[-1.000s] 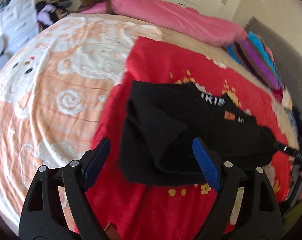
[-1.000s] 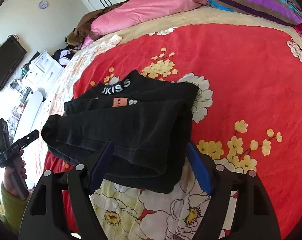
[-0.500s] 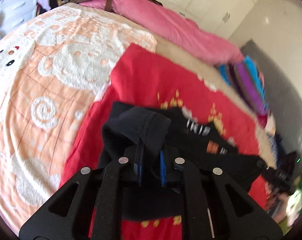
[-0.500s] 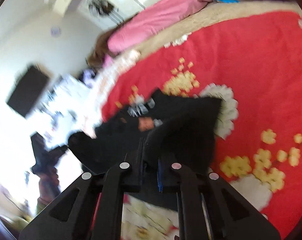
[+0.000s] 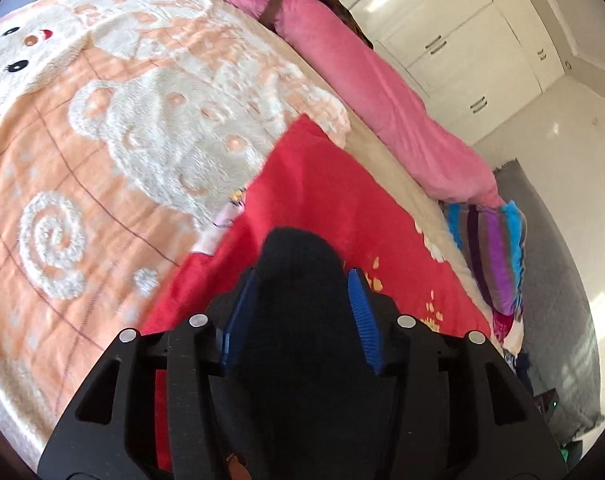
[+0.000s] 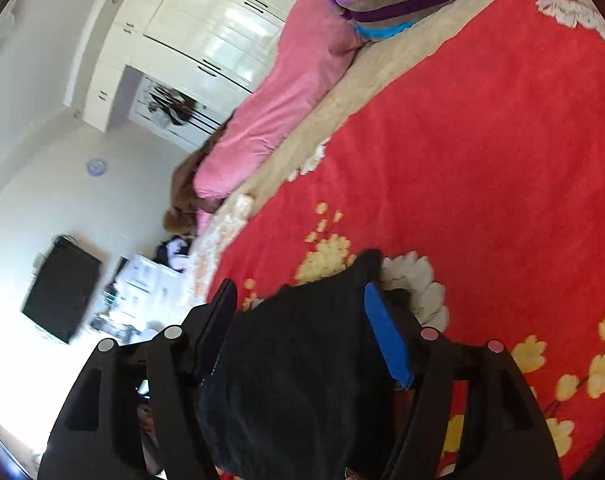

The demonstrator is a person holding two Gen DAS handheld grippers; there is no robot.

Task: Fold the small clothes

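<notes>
A black garment (image 5: 298, 264) lies bunched on the red flowered blanket (image 5: 322, 184). In the left wrist view it fills the gap between the blue pads (image 5: 362, 312) of my left gripper (image 5: 301, 276), whose jaws are opening and stand partly apart. In the right wrist view the same black garment (image 6: 302, 340) lies between the fingers of my right gripper (image 6: 299, 287), whose jaws are opening wide over the red blanket (image 6: 482, 160). Neither pair of pads visibly pinches the cloth. The garment's near part is hidden under both grippers.
A peach bear-pattern blanket (image 5: 122, 120) covers the bed's left side. A pink bolster (image 5: 382, 100) and a striped pillow (image 5: 498, 248) lie along the far edge. White wardrobes (image 5: 442, 32) stand behind. A dark wall screen (image 6: 62, 288) hangs left in the right wrist view.
Both grippers closed on folds of the black garment, carried them forward while rolling, and now their jaws have parted again with the cloth still lying between them.
</notes>
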